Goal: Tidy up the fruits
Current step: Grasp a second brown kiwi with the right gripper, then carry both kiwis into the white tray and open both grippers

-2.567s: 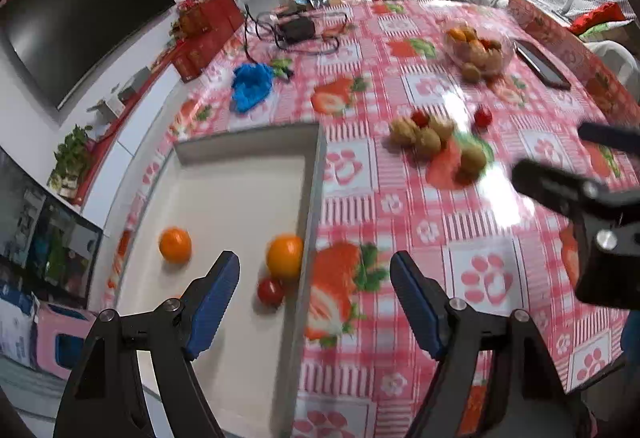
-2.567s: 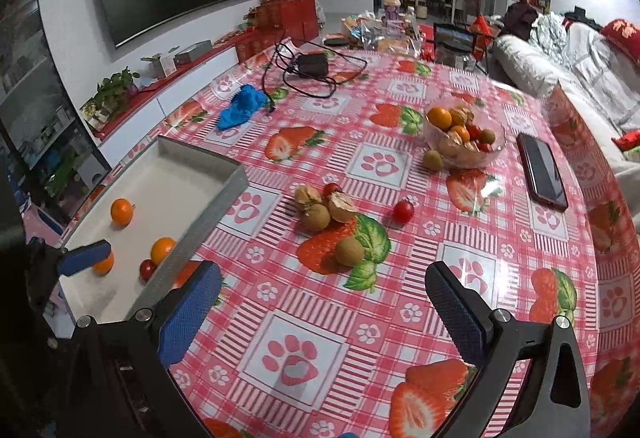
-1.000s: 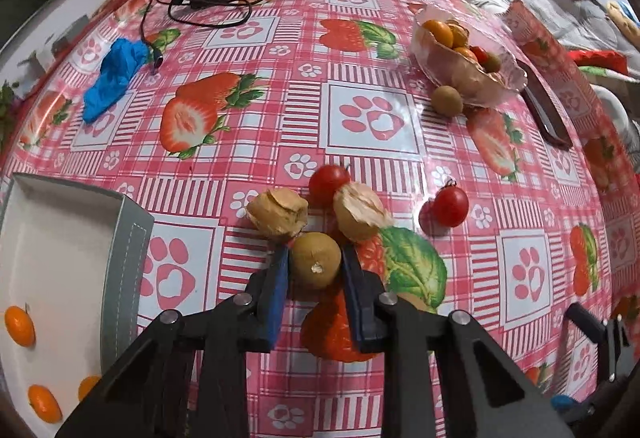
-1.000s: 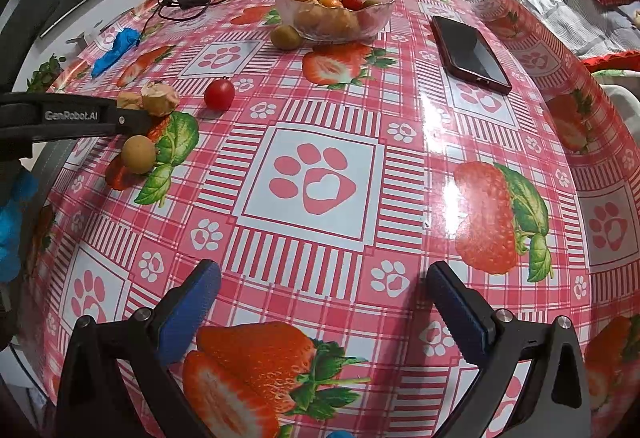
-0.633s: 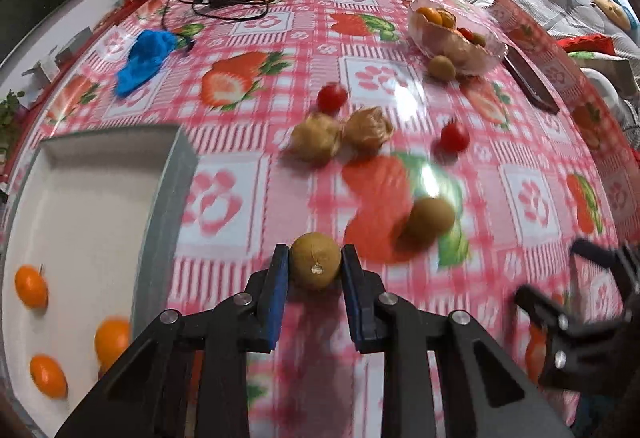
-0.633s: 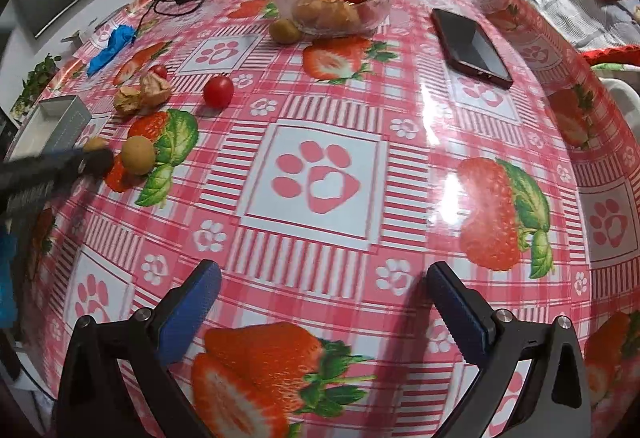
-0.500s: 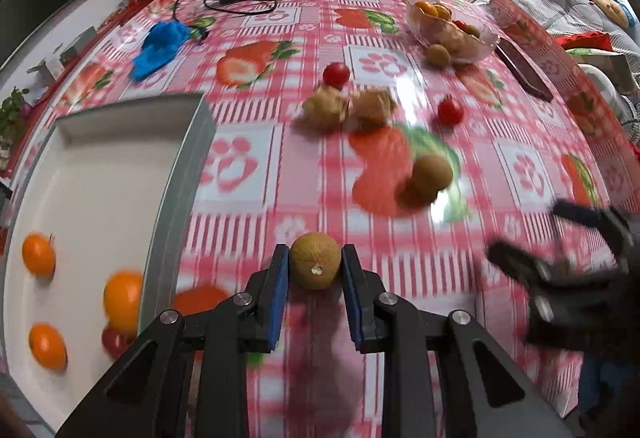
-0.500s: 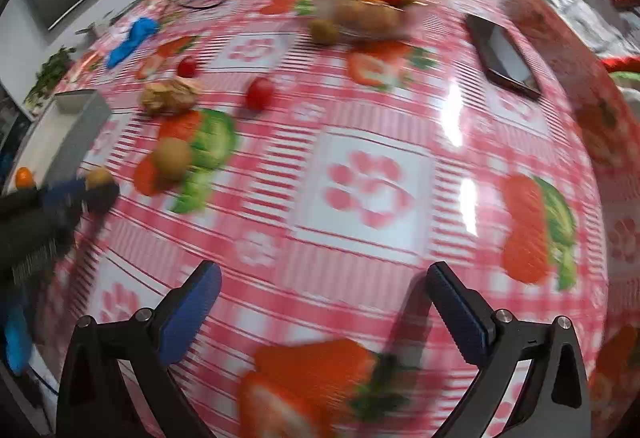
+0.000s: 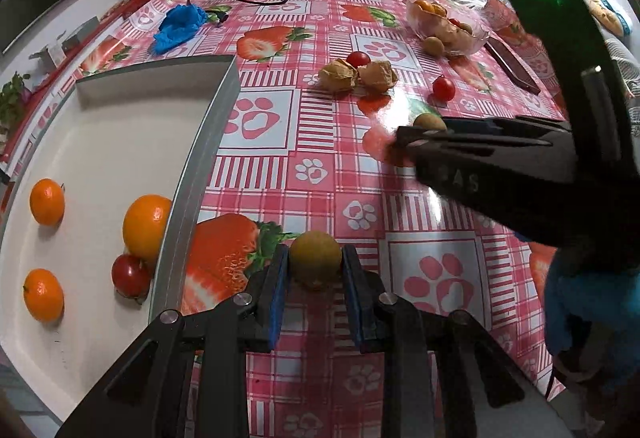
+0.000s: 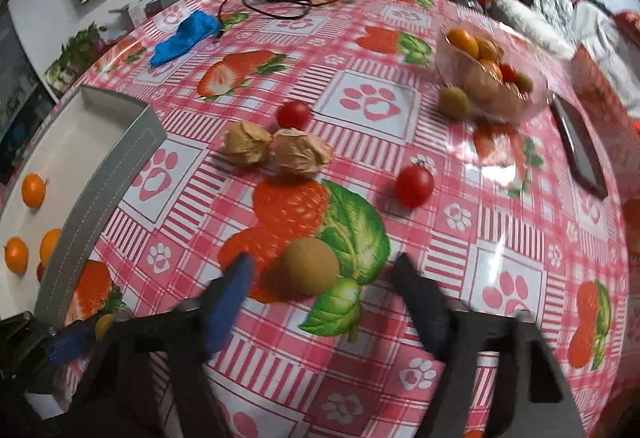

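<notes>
Left tongs carry a brown fruit toward the tray while the right tongs come in on a second one.

The left tongs (image 9: 315, 278), a second ago pinching the brown fruit (image 9: 315, 261) among the loose pile, now hold it clamped just beside the grey wall of the tray (image 9: 188, 174), above the surface (image 9: 320, 182); the drop among the oranges (image 9: 146, 224) looks next. The right tongs (image 10: 320, 278), earlier wide and far off, now stand wide around the second brown fruit (image 10: 310, 265) lying on the surface. Both fruits are near-round, with no clear long axis; the held one shows a dark spot at its lower edge, facing the camera.
</notes>
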